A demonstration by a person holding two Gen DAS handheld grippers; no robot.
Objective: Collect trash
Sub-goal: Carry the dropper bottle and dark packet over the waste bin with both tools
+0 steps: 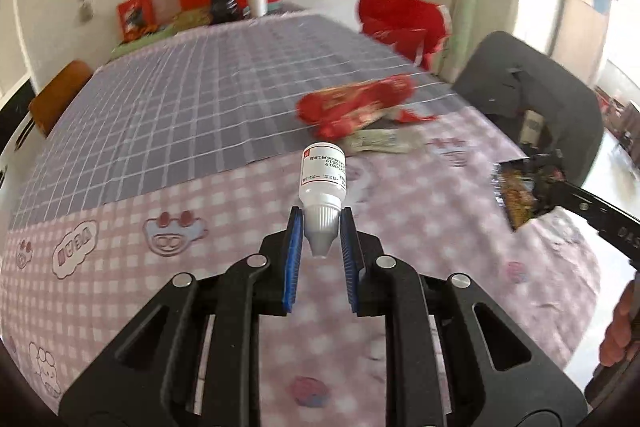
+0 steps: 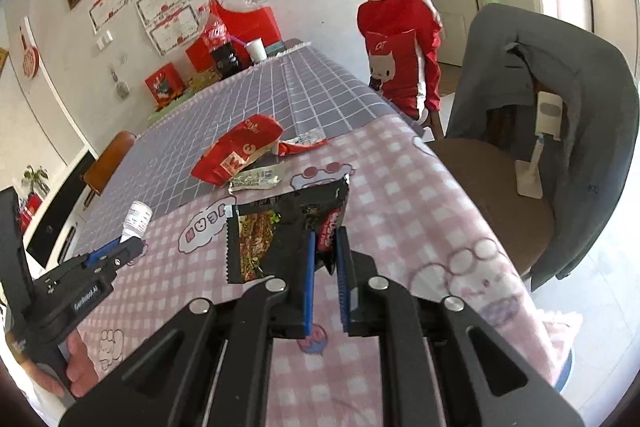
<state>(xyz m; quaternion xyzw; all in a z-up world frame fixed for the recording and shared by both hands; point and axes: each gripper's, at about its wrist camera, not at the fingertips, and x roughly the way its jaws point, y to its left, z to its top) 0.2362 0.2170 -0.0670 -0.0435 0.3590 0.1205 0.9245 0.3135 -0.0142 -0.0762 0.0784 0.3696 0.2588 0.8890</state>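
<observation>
Left wrist view shows the left tool (image 1: 320, 227) clamped on the ribbed cap of a small white bottle (image 1: 323, 179), which points away from the camera with its printed label facing up, held above the pink checked part of the counter (image 1: 120, 287). Beyond it, near the seam where the pink cloth meets the grey grid cloth, lie a crumpled red bag (image 1: 356, 107) and a pale wrapper (image 1: 380, 142) touching its near edge. In the right wrist view the right tool (image 2: 325, 251) pinches the lower corner of a torn black snack packet (image 2: 280, 235) between its blue pads — the packet hangs open above the pink cloth. The red bag (image 2: 240, 155) and pale wrapper (image 2: 256, 181) sit just past it. At the counter's right edge stands a chair (image 2: 496, 207) draped with a grey jacket (image 2: 568, 75).
</observation>
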